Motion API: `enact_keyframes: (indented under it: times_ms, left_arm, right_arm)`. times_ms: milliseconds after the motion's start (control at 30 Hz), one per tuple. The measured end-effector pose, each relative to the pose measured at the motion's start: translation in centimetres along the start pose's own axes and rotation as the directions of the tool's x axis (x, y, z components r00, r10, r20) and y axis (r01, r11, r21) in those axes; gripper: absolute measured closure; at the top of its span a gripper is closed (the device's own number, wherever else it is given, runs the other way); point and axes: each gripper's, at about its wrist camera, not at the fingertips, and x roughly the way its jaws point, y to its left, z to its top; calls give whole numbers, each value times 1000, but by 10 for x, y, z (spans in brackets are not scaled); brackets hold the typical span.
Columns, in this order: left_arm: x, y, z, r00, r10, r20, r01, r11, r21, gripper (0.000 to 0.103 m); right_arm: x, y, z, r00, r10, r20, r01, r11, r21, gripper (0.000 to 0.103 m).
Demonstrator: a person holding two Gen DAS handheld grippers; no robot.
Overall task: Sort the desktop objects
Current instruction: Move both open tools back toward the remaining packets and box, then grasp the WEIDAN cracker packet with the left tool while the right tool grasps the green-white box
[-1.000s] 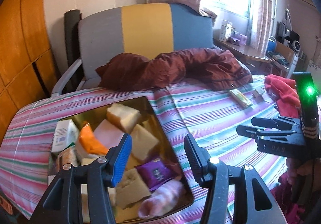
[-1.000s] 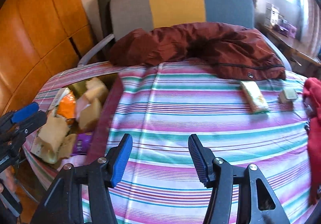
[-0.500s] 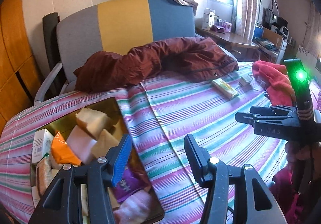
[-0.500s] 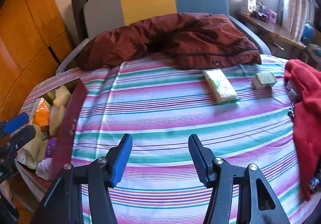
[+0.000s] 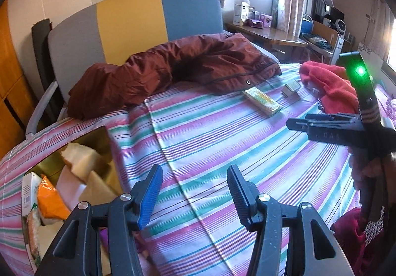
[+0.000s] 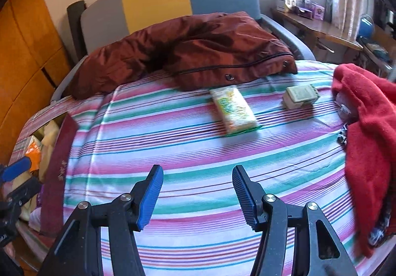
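- The right hand-held gripper (image 6: 196, 192) hangs above the near part of the striped surface (image 6: 173, 152), jaws spread wide and empty.
- The left hand-held gripper (image 5: 194, 193) is also wide open and empty, near the surface's left edge, just beside the storage box (image 5: 99, 138) that already holds sponges and packets.
- The tissue pack (image 6: 232, 109) lies ahead of the right hand-held gripper and slightly to its right, toward the far edge, just in front of the maroon jacket (image 6: 188, 53); whether they touch I cannot tell.
- Its long axis runs roughly away from the right hand-held gripper, leaning a little left at the far end, so the jaws look set to span its short width with little or no wrist turn.
- The small box (image 6: 299, 96) sits to the right of the tissue pack, apart from it, near the red garment (image 6: 366, 127) at the right edge.
- The right hand-held gripper looks nearer to both loose items; the left is nearer the storage box.
- Bare striped cloth lies between the right hand-held gripper and the tissue pack, so the approach seems open; the jacket close behind leaves little room for overshoot.
- The way back left to the storage box crosses bare cloth.
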Motion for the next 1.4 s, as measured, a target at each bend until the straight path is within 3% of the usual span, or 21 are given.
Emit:
enact_keyframes:
  times_ms: [433, 600, 700, 800, 833, 967, 1033, 1400]
  left_arm:
    - [40, -21, 12, 996, -54, -73, 54, 999, 2, 48]
    - [55, -33, 24, 994, -73, -83, 74, 997, 10, 48]
    - [67, -38, 32, 991, -91, -97, 92, 996, 3, 48]
    - [79, -43, 39, 989, -95, -110, 96, 995, 0, 48]
    - [82, -45, 40, 989, -96, -114, 97, 995, 0, 48]
    - [97, -49, 45, 987, -94, -130, 95, 995, 4, 48]
    - [103, -51, 45, 986, -95, -140, 97, 995, 4, 48]
    - [130, -60, 54, 979, -122, -166, 122, 992, -6, 48]
  right_arm:
    - [25, -71, 19, 996, -86, -17, 87, 992, 96, 44]
    - [27, -107, 32, 994, -113, -8, 113, 974, 196, 44]
    - [32, -126, 40, 988, -155, -9, 153, 963, 224, 31]
    - [38, -139, 49, 985, -172, 5, 167, 959, 227, 26]
    - [41, -143, 53, 985, -174, 9, 168, 961, 221, 20]
    - [54, -155, 70, 985, -171, 26, 164, 972, 170, 16]
    - [62, -158, 79, 986, -161, 34, 155, 979, 130, 6]
    - [119, -159, 109, 976, -213, -51, 206, 972, -114, 4]
